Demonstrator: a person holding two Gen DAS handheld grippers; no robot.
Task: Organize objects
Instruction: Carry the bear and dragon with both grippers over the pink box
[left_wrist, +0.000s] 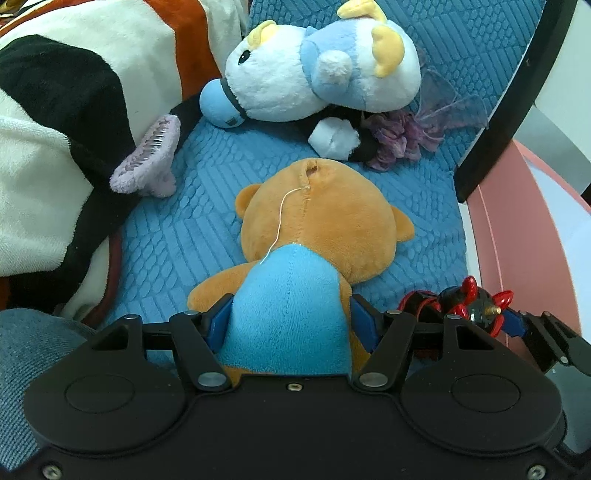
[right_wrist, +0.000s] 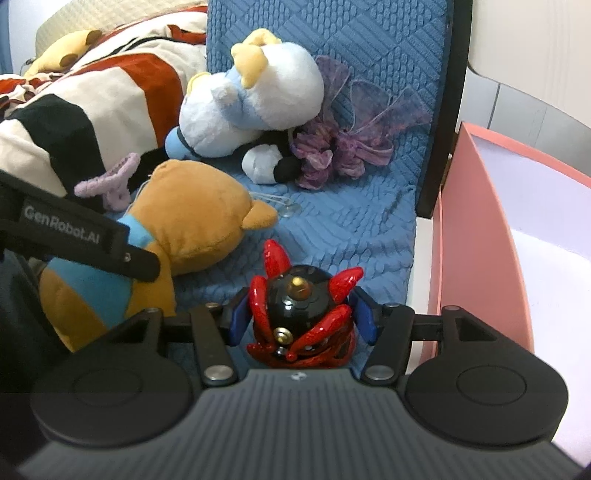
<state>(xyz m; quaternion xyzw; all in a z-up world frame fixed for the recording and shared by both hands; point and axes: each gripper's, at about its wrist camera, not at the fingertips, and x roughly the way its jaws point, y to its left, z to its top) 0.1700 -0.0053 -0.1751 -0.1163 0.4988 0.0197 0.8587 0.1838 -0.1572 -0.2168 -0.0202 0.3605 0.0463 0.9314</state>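
The left hand-held gripper (left_wrist: 290, 323) clamps the orange bear (left_wrist: 314, 229); the right hand-held gripper (right_wrist: 301, 319) loosely brackets the red-and-black toy (right_wrist: 301, 314), probably bound for the pink box (right_wrist: 476, 236).

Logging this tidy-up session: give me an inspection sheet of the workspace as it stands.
Surface: blue quilted seat cushion.
Job's things: orange plush bear in blue shirt; red-and-black spiky toy; white-and-blue plush animal.
Clutter: lilac fuzzy hair clip; purple gauze bag; striped blanket.
Grippers: left gripper shut on bear; right gripper around spiky toy, pad contact unclear.
Cables: nothing seen.
Surroundings: pink open box right of the cushion.
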